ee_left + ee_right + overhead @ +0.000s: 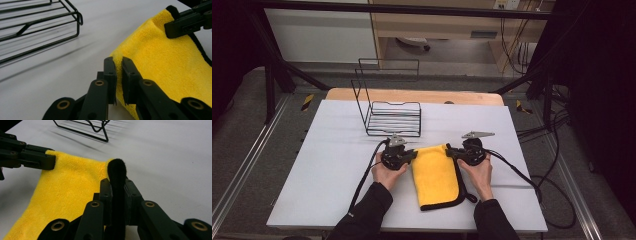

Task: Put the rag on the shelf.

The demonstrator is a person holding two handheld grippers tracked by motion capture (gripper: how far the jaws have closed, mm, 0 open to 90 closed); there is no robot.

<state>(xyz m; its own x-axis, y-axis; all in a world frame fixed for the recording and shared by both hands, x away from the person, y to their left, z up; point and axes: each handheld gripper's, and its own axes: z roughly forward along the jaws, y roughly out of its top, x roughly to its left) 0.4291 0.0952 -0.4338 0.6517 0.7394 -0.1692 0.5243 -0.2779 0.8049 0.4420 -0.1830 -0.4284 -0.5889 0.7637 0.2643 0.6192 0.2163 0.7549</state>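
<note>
A folded yellow cloth (437,175) with a black hem lies on the white table (327,170) in front of the person. My left gripper (413,154) is shut on the cloth's far left corner; in the left gripper view its jaws (118,60) pinch the yellow edge (165,65). On the far right corner my right gripper (450,150) is shut, and its own view shows the black hem (117,170) squeezed between the jaws (117,181). Each gripper appears in the other's view: the right gripper (175,30) and the left gripper (48,161), both clamped on the cloth (67,190).
A black wire rack (387,112) stands on the table just beyond the grippers, and shows low and close in the gripper views (37,30) (87,127). Black cables (522,175) trail from both grippers across the table. White table surface lies to the left and right.
</note>
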